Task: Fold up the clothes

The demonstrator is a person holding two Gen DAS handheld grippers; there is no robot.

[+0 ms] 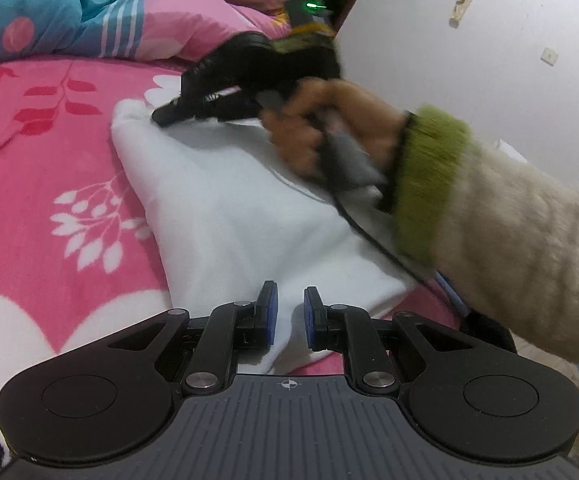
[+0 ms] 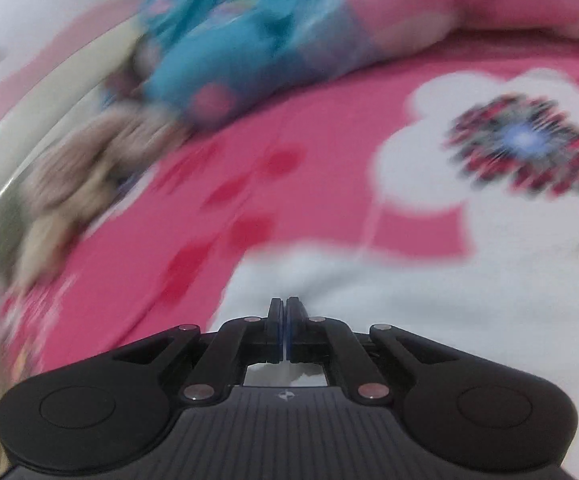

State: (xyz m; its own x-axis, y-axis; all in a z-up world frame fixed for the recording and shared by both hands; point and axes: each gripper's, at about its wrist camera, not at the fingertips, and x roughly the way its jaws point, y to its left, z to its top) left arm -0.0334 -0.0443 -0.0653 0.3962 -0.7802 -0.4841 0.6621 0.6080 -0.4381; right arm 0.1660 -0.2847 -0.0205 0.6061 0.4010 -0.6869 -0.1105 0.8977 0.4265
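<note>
White garment (image 1: pixel 225 216) lies on pink blanket (image 1: pixel 29 184). Our left gripper (image 1: pixel 288 316) gapes at its 6 o'clock hem; right gripper (image 2: pixel 285 322), pressed together, apparently pinches the 11 o'clock corner for folding.

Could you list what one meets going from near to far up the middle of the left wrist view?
Left gripper, fingers open over the cloth's near end → white folded garment → right gripper at the garment's far corner → pink floral blanket → pink and blue bedding heaped at the back.
</note>
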